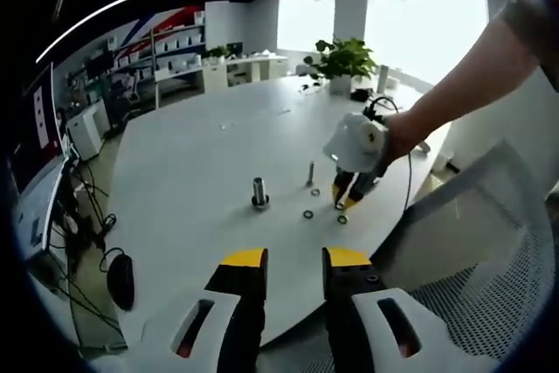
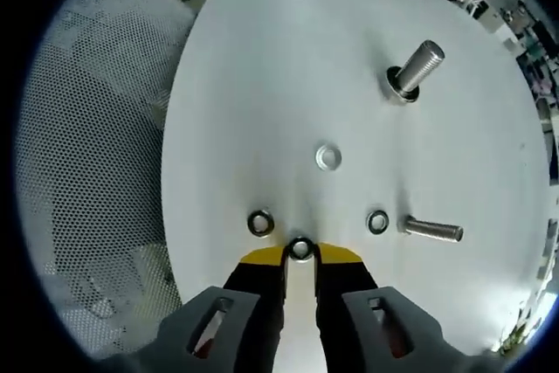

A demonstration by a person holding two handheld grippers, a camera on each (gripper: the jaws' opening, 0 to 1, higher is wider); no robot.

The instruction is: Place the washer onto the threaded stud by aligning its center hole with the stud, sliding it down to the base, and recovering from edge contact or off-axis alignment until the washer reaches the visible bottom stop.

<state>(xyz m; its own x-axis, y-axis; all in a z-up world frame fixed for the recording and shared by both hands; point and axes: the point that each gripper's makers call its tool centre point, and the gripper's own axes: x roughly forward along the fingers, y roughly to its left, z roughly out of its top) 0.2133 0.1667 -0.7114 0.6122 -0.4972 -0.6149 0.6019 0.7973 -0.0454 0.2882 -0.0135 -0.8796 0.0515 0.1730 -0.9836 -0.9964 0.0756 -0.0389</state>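
1. The white table [image 2: 262, 85] carries all the parts; a mesh chair [image 2: 96, 146] stands off its edge, beside my right tongs.
2. My left tongs [image 1: 293, 261] hang clear of the table edge, jaws parted by a narrow gap, nothing between them.
3. My right tongs [image 2: 300, 255] sit low at the table edge, yellow tips drawn close about a washer [image 2: 300, 249]. Whether they truly pinch it, I cannot tell.
4. The large threaded stud [image 2: 412, 72], taken as my landmark, stands upright on its base collar, well apart from that washer.
5. A smaller bolt [image 2: 434, 231] lies on its side between stud and table edge.
6. Other washers lie near: one flat and pale [image 2: 328, 157], nearer the stud; two rings [image 2: 260, 222] [image 2: 377, 221] flanking my tips.
7. The washer is a small bright steel ring with a dark centre hole. I judge it light, stiff, slippery and thin; best gripped across its outer rim, hole kept free.
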